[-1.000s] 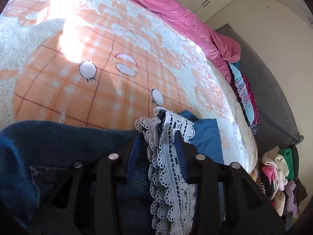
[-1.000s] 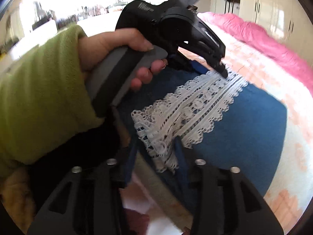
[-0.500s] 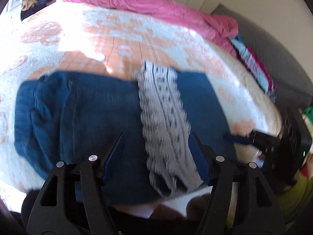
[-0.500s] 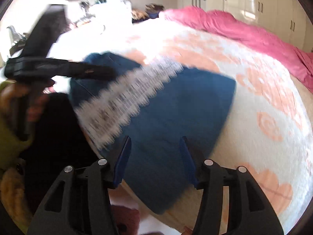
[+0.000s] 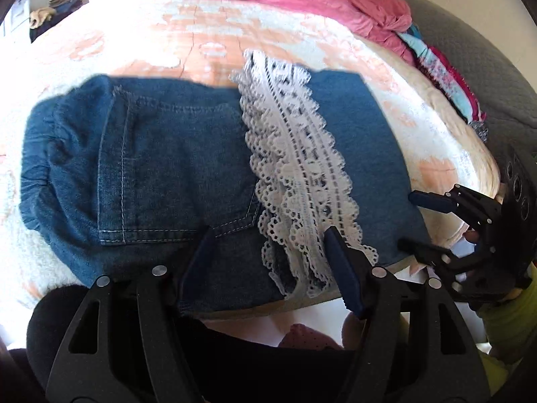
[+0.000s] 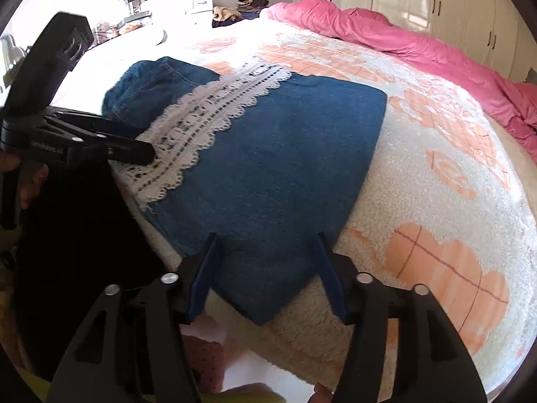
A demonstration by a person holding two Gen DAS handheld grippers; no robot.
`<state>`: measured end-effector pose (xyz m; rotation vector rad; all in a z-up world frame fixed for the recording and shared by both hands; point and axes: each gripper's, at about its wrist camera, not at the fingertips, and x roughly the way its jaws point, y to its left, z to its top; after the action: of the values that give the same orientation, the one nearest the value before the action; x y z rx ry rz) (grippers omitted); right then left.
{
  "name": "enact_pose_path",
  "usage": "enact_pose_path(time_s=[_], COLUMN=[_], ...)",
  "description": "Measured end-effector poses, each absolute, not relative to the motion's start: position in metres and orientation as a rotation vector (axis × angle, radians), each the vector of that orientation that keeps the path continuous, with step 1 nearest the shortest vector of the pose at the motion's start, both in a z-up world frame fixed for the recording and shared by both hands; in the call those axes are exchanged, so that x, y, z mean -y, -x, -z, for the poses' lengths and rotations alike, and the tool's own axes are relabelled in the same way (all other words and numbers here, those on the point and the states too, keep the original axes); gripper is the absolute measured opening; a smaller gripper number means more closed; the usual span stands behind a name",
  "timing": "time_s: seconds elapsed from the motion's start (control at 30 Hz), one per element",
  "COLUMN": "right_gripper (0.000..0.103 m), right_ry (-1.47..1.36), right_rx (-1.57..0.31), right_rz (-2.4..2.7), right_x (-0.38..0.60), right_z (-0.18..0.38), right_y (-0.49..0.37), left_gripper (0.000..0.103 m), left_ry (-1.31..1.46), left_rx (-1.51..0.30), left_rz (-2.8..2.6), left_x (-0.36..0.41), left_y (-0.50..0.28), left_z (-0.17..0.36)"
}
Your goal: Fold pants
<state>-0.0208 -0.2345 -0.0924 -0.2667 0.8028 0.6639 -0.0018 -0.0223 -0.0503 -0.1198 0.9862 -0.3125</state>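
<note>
Now released: left tool [image 5: 268, 265] and right tool [image 6: 265, 265], both clamped on the lace hem a second ago, spread wide and holding nothing, pulled back to the near bed edge. Left tool at 6 o'clock in its own view, over the lace end; right tool over the near corner of the denim at 6 o'clock in its view. Pants [image 5: 188, 168] dropped flat on the bed [image 6: 436, 181], legs doubled over the seat, lace hem [image 5: 295, 168] running from 6 toward 12 o'clock across the middle. Fold apparently landed; likely one more fold or a tidy-up left. Counted: two tools, one pair of pants, one lace band showing, one back pocket [image 5: 174, 168] visible. Farther out, one pink duvet [image 6: 402, 40] bunched at 12 to 2 o'clock.
</note>
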Motion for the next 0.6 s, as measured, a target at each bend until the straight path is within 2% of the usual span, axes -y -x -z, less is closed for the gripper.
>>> enact_pose_path(time_s=[0.17,0.37,0.43,0.5,0.6], right_gripper=[0.071,0.071,0.063,0.063,0.061], right_ry=[0.135,0.128,0.143,0.177,0.243], right_rx=[-0.697,-0.667,-0.685,-0.699,-0.732], right_rz=[-0.661,-0.568,-0.565,-0.574,-0.582], right_x=[0.251,0.242,0.230,0.219,0.197], right_z=[0.061,0.041,0.039,0.039,0.047], right_y=[0.006,-0.051,-0.071,-0.085,-0.104], left_gripper=[0.063,0.063,0.053,0.047,0.047], left_ry=[0.123,0.125,0.122,0.119,0.100], left_rx=[-0.881,-0.803,-0.813,-0.827,-0.886], left_rz=[0.335,0.375,0.392,0.405,0.405], left_x=[0.022,0.038,0.046,0.050,0.057], left_y=[0.013,0.005,0.001,-0.002,-0.005], left_z=[0.026,0.011,0.011,0.015,0.029])
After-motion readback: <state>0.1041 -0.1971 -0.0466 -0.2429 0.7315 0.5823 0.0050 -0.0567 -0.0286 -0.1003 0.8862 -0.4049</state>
